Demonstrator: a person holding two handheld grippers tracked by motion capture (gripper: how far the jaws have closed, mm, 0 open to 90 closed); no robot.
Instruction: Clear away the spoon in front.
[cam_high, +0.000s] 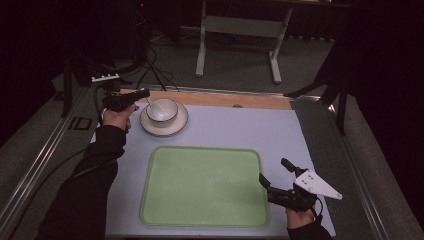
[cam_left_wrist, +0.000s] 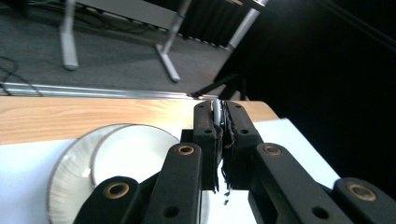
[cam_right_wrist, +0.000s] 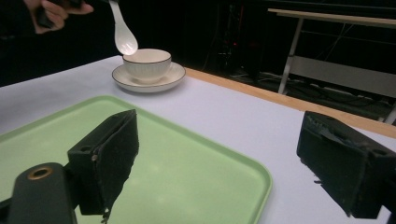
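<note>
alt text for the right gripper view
A white spoon hangs over a white bowl on a saucer, held from above by the far hand. Nearer, two open black jaws frame a green tray.

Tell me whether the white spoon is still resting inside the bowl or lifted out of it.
Lifted out. The left gripper holds the spoon by its handle, its scoop hanging just above the rim of the bowl.

White ceramic spoon (cam_right_wrist: 122, 33) hanging handle-up, bowl end tipping down just above the white bowl (cam_right_wrist: 146, 64) sitting on its saucer (cam_right_wrist: 148, 78), far left.
</note>
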